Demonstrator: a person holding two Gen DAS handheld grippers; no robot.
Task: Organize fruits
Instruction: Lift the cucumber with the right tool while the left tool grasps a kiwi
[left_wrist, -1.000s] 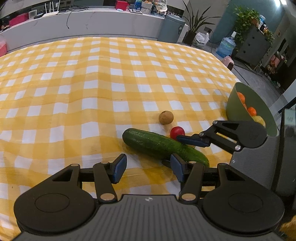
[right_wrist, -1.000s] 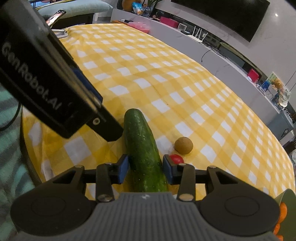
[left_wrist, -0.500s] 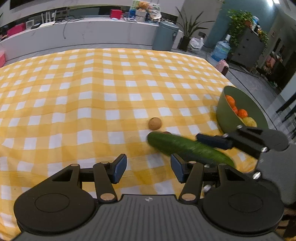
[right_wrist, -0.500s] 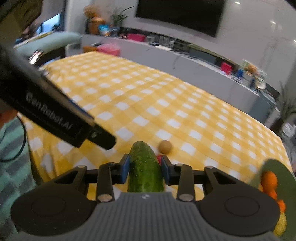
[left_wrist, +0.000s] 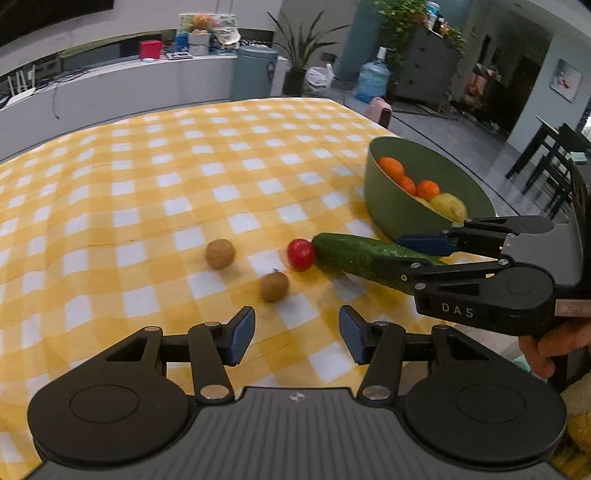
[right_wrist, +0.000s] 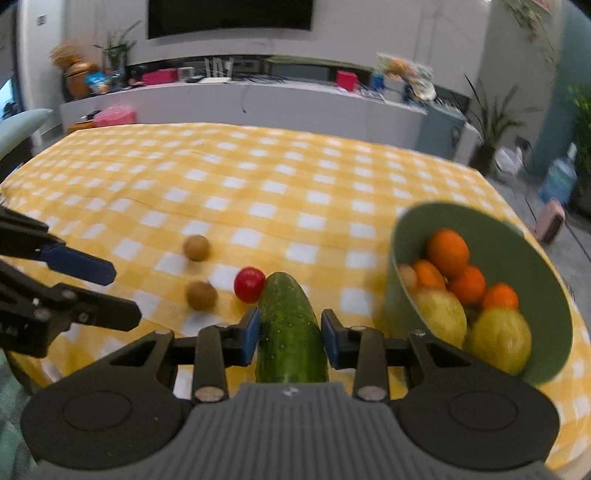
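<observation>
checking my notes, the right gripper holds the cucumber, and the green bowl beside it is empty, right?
Not quite. The right gripper does hold the cucumber, but the green bowl is not empty: it holds oranges and yellow fruits, as the right wrist view shows.

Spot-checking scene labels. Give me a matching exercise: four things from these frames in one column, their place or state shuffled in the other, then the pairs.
Things:
1. cucumber
2. tomato
3. oranges
4. left gripper

Place or state:
A. inside the green bowl
B. empty, jaws closing on nothing
C. on the tablecloth at the cucumber's tip
D. clamped in the right gripper

Pairs: 1-D, 2-C, 3-A, 4-B
</observation>
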